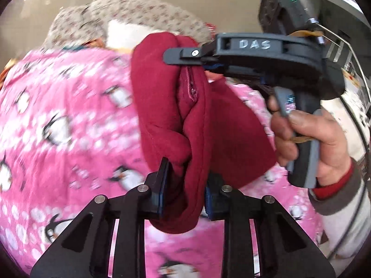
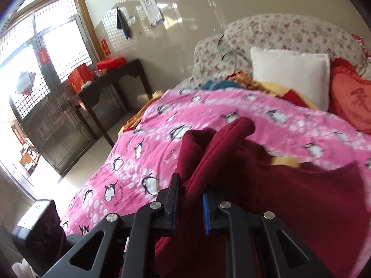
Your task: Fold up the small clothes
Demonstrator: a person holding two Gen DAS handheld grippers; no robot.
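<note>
Above the pink bed cover point(image 1: 58, 115), the red garment point(image 1: 167, 115) hung bunched between both grippers. The left gripper point(image 1: 185, 185) pinched its near end, the right gripper point(image 1: 185, 56) its far end, fingers clamped narrow on cloth.

Daylight is pouring in through the latticed door point(image 2: 39, 74) at the left of the right wrist view, blowing out its panes and glaring off the glossy wall point(image 2: 185, 18). Motion blur is smearing the pink bedspread point(image 1: 58, 115) in the left wrist view. Fisheye distortion is bending both pictures, with dark vignetting at the corners.
</note>
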